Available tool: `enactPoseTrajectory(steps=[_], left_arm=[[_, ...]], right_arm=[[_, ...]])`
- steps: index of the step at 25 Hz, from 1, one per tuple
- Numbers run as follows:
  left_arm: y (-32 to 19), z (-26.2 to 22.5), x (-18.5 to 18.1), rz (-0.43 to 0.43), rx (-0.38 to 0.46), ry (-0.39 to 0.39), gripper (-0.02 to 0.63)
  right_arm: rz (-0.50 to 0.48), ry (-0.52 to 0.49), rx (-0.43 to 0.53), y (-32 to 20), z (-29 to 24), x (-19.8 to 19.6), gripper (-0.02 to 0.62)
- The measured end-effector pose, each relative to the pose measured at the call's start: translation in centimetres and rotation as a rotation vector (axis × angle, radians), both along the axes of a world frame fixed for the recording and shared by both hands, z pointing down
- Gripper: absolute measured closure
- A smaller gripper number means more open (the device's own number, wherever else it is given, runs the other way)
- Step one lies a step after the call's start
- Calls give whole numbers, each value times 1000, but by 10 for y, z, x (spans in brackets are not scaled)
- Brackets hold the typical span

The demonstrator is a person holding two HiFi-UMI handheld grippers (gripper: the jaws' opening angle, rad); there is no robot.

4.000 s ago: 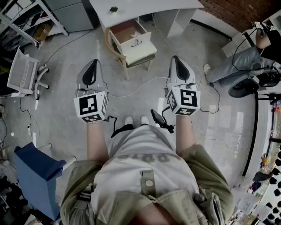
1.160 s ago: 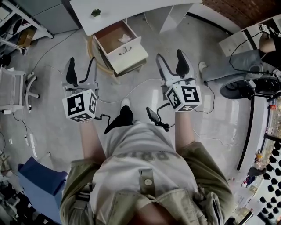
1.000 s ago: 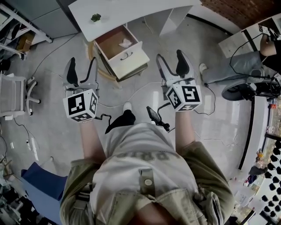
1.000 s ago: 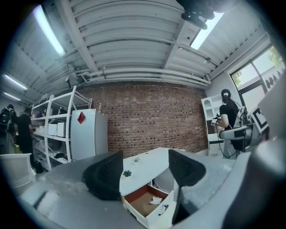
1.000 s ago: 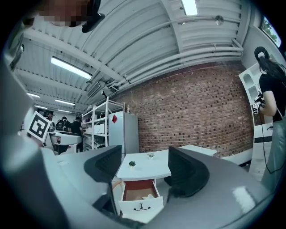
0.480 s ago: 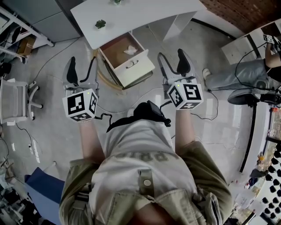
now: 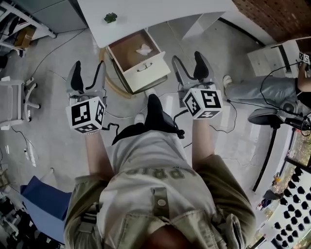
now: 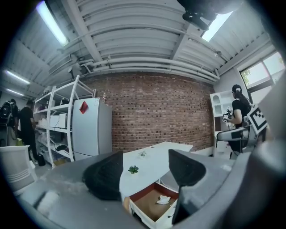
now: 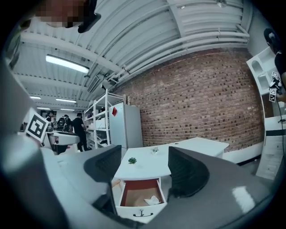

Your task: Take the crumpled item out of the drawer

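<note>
Wide open and empty on left gripper (image 7: 87, 74) and right gripper (image 7: 189, 67). Well short of open drawer (image 7: 151, 75) with crumpled item (image 7: 144, 49) inside.

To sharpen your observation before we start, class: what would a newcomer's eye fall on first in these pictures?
First, the open drawer pulled out from the white desk at the top centre of the head view, with a crumpled white item lying on its brown floor. Next, the left gripper and the right gripper, held short of the drawer, jaws apart and empty.
</note>
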State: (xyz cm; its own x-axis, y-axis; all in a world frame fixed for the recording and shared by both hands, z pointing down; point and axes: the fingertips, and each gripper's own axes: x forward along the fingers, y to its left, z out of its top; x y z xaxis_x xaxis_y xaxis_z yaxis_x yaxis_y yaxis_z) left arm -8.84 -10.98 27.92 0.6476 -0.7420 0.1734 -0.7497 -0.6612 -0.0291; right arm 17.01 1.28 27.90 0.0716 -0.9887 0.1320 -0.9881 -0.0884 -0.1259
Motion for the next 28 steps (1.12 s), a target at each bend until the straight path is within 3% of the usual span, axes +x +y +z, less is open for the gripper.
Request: enactPoseTrajectory(steps=[13, 22, 28], left_arm=[[-47, 61, 37, -92, -124, -34, 282], [-61, 116, 55, -148, -216, -80, 276], [-60, 140, 62, -173, -257, -102, 276]], right_arm=[[-205, 44, -166, -104, 64, 25, 270], [-411, 84, -341, -167, 154, 27, 267], [-499, 124, -451, -195, 213, 23, 270]])
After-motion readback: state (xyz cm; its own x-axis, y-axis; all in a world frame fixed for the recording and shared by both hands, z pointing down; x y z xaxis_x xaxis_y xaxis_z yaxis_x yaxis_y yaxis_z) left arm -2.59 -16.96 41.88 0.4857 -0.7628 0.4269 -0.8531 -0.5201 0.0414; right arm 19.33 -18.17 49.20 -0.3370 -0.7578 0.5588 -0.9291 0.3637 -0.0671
